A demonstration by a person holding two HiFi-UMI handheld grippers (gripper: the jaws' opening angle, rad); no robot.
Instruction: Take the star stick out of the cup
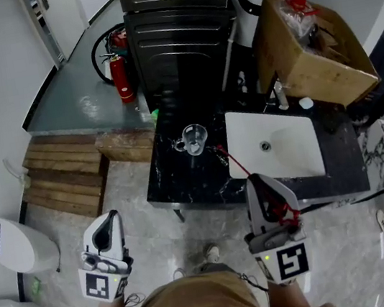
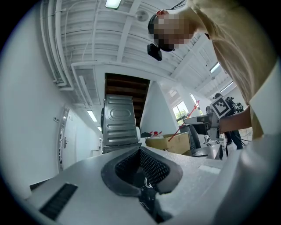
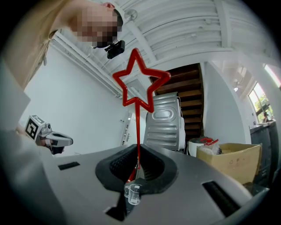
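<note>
- Right gripper (image 1: pixel 257 185): jaws clamped on the thin shaft of the red plastic star stick (image 3: pixel 138 132). The open star leans back over the gripper body, and the far tip points towards the counter.
- The stick is clear of the clear glass cup (image 1: pixel 194 139); its tip hangs just right of the cup, not inside.
- The cup stands upright, apparently empty, on the black marble counter (image 1: pixel 182 180), left of the white sink (image 1: pixel 279 149).
- Left gripper (image 1: pixel 109 225): jaws together on nothing, held near-left and well apart from the cup, probably to keep it out of the way.
- Judgement: step 1 of 1, the extraction, looks complete.
</note>
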